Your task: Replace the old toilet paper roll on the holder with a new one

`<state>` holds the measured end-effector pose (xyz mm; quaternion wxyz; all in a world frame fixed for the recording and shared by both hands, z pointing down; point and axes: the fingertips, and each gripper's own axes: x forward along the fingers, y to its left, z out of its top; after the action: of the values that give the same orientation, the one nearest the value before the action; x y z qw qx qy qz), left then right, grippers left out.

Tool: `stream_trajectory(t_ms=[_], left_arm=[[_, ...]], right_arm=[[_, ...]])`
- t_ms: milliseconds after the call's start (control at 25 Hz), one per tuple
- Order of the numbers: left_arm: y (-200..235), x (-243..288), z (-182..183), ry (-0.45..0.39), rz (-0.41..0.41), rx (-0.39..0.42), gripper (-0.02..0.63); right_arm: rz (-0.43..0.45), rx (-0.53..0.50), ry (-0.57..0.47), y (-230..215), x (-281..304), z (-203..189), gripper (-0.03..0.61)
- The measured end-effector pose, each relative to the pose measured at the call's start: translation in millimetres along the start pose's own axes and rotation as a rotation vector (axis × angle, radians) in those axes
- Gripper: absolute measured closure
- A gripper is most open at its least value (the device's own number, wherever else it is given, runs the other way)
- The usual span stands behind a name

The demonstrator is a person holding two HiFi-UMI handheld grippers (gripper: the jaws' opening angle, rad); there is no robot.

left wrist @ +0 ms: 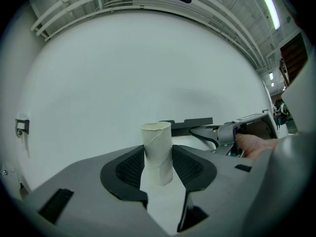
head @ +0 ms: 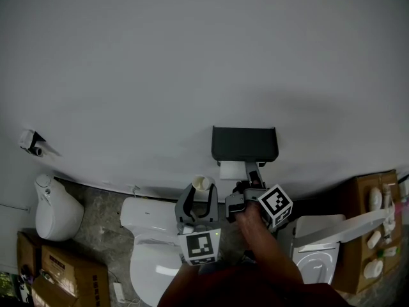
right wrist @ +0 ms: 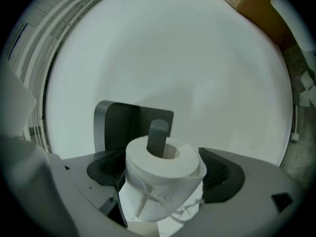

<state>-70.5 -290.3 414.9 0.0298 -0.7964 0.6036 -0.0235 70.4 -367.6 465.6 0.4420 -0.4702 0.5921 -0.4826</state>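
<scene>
Two claws share the job: the left claw (left wrist: 158, 156) clamps the light, probably crushable empty cardboard tube (left wrist: 157, 135) upright between its pads, while the right claw (right wrist: 163, 164) squeezes the soft new toilet paper roll (right wrist: 158, 186) by its sides, core around the holder's (right wrist: 123, 125) arm (right wrist: 159, 137) just ahead.

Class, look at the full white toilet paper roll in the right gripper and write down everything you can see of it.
The toilet paper roll is white, soft-looking and thickly wound round a hollow core. Its outer layer is creased and torn, with loose wisps. The right gripper's dark ribbed pads press its sides; it tilts, open end upward. The dark peg of the wall holder appears to reach into its core.
</scene>
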Motion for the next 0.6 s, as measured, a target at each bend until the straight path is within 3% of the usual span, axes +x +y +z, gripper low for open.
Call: stream_trajectory(t_ms=[600], left_arm=[[-27.6,10.6,10.1,-0.024,-0.062,-0.011,0.425]], right_arm=[[-0.012,0.022,-0.129,-7.5,-19.0,61.4,0.141]])
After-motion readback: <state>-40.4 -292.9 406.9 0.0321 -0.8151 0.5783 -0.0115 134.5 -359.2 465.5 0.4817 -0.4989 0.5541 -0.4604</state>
